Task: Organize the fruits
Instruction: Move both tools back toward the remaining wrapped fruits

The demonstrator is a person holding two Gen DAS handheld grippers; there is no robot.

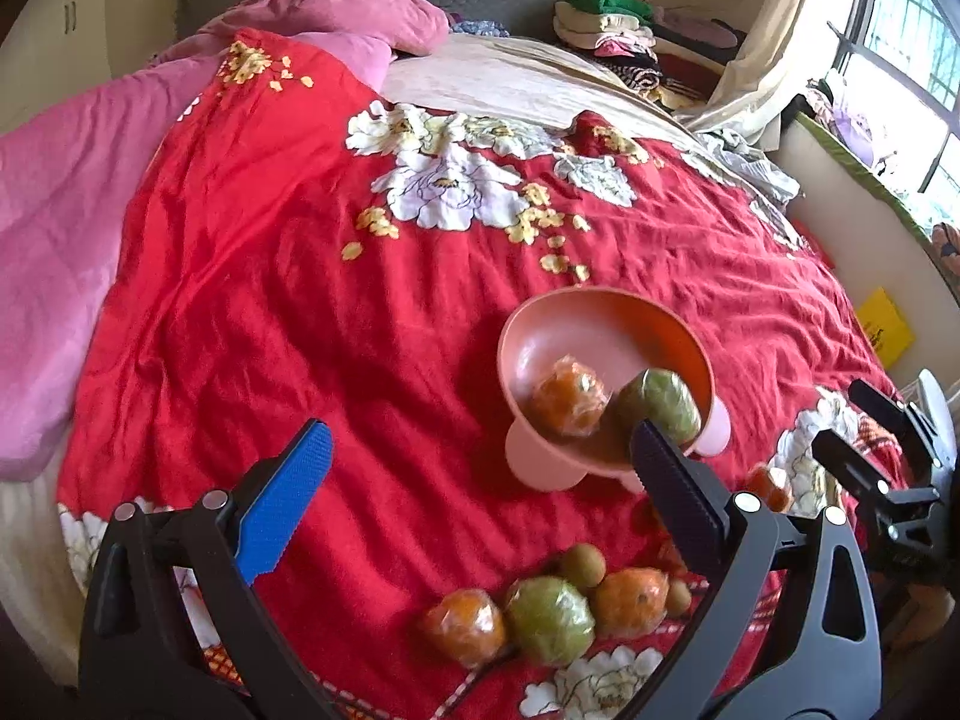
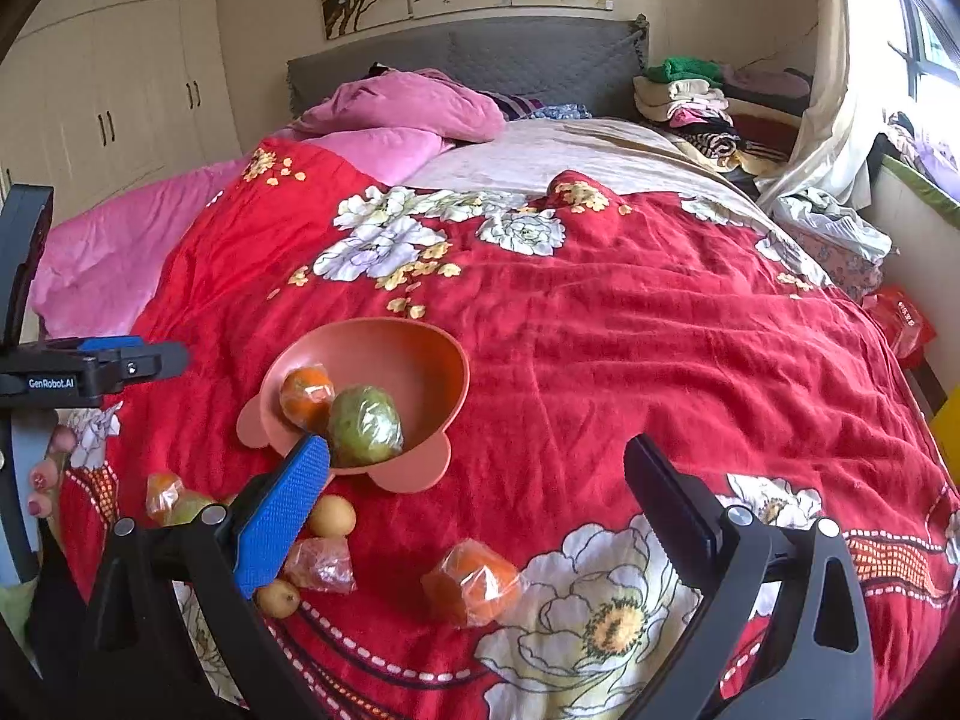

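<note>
A pink bowl (image 1: 600, 324) (image 2: 414, 360) rests on the red floral bedspread, holding a wrapped orange (image 1: 569, 396) (image 2: 306, 393) and a wrapped green fruit (image 1: 660, 405) (image 2: 365, 426). Near the bed's front edge lie more wrapped oranges (image 1: 465, 627) (image 2: 474, 582), a green fruit (image 1: 549, 618) and small yellow-brown fruits (image 1: 582, 564) (image 2: 331, 515). My left gripper (image 1: 480, 462) hovers open above the loose pile, nothing between its fingers. My right gripper (image 2: 477, 474) is open too, above the orange to the bowl's right. Seen from the left wrist, the right gripper (image 1: 840, 414) sits at the far right.
A pink quilt (image 1: 72, 228) covers the bed's left side. Folded clothes (image 2: 690, 96) are stacked by the grey headboard. A window ledge and low wall (image 1: 852, 204) run along the right edge. A hand (image 2: 45, 480) holds the left gripper's body at the right wrist view's left edge.
</note>
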